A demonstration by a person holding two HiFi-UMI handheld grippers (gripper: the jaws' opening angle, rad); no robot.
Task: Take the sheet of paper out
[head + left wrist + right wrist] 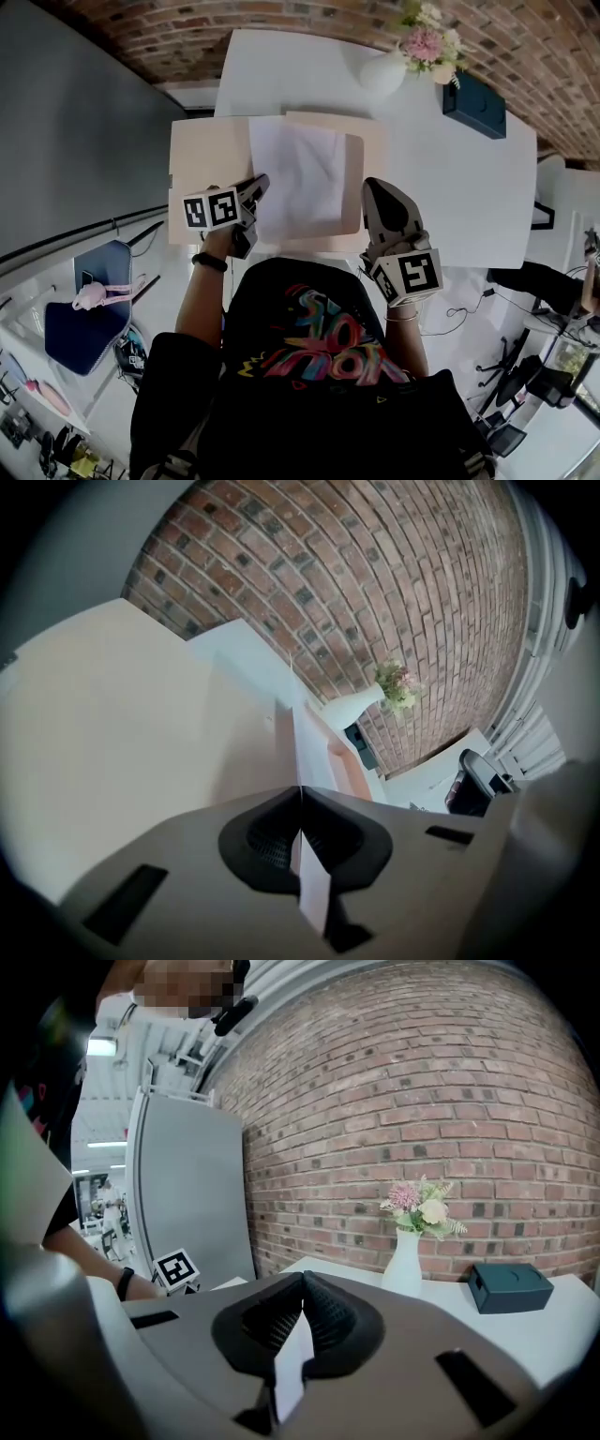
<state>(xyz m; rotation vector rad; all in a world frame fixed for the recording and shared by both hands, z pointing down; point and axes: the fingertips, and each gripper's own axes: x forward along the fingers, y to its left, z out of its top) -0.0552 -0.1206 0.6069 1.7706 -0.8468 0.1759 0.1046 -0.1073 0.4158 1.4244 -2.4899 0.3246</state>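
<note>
left gripper (257, 185) jaws are pressed together; a thin pale line running on from their seam in the left gripper view reads as the sheet of paper (300, 173) pinched at its near-left edge. right gripper (369, 186) jaws are together too, nothing seen between them, tips just beside the right edge of the open folder (202, 159), contact not clear. sheet lies flat on the folder, across its fold. step in hand looks like drawing the sheet clear: pull low and flat, slowly, so the thin edge doesn't tear or slip, and the right gripper could pin the folder so it doesn't drag along. folder's near edge sits close to the table's near edge by the person's body. bare table (450, 187) lies open to the right and beyond. vase (382, 71) and dark box (473, 105) stand well apart at the far side by the brick wall (281, 19).
</note>
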